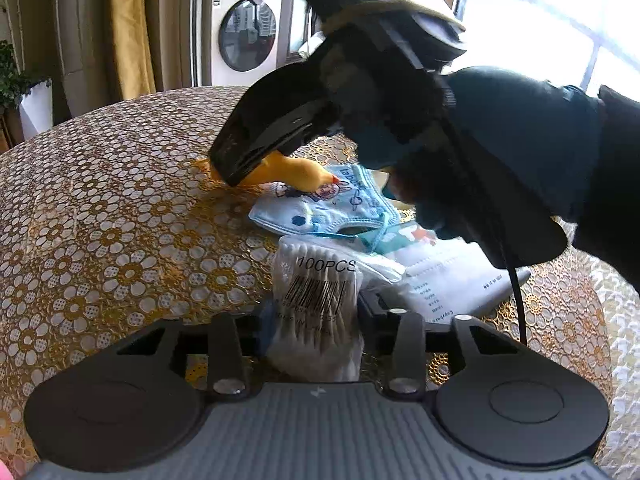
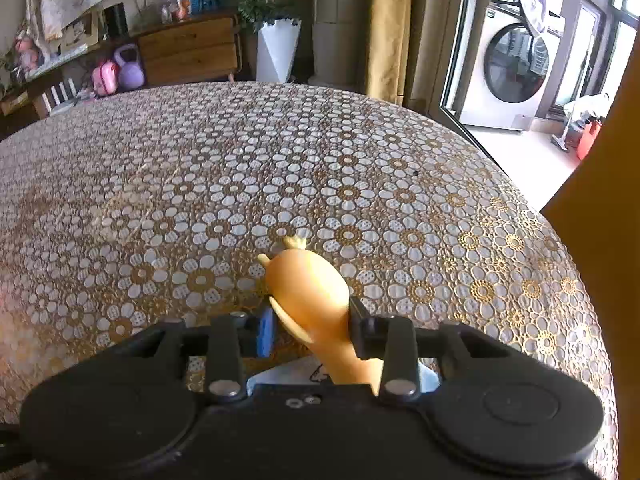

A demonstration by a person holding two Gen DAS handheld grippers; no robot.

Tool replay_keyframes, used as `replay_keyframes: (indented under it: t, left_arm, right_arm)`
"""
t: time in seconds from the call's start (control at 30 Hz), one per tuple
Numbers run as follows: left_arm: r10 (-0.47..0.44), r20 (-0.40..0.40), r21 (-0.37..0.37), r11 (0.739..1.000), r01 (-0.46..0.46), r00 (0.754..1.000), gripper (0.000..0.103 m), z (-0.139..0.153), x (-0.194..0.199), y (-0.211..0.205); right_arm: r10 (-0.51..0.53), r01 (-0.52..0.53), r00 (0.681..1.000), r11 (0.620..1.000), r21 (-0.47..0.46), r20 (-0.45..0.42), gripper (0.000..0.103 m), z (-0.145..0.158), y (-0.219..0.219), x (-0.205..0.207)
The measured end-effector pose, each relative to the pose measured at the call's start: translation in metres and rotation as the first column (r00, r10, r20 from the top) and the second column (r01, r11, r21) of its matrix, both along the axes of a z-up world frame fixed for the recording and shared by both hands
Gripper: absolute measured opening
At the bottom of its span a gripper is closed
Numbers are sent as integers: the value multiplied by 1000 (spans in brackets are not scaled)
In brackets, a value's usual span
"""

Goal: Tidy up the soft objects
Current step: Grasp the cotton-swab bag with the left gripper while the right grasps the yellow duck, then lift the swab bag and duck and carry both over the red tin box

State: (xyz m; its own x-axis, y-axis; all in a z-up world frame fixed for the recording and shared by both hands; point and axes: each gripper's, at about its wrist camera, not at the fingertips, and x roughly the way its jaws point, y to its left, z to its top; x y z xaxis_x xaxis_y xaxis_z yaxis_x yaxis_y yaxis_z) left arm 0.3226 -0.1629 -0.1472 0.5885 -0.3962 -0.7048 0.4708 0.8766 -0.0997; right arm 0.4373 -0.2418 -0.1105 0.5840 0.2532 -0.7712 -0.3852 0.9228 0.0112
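The table (image 2: 160, 168) wears a glossy gold-and-white cloth of lacy flower rings. In the left wrist view, a clear crinkly bag of cotton swabs (image 1: 316, 308), printed with a barcode, stands at 6 o'clock between the fingers of the left gripper (image 1: 310, 312), which press in on both its sides. Just past it, toward 1 o'clock, lie a soft pale-blue printed face mask (image 1: 336, 210) and a flat white packet (image 1: 448, 284). At 12 o'clock the right gripper (image 1: 236, 174), black and wedge-shaped, points down onto a smooth, rubbery yellow duck (image 1: 296, 174) whose beak touches the mask. In the right wrist view the duck's rounded body sits pinched between the narrowed fingers (image 2: 266, 330), tail at 12 o'clock, resting on the cloth.
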Motion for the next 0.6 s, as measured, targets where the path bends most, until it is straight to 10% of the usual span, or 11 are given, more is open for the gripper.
replay_keyframes:
  t: [0.6]
  left_arm:
    - [137, 28, -16, 990, -137, 990, 36, 47, -35, 35]
  right_arm:
    - [-55, 51, 998, 993, 102, 33, 32, 64, -8, -60]
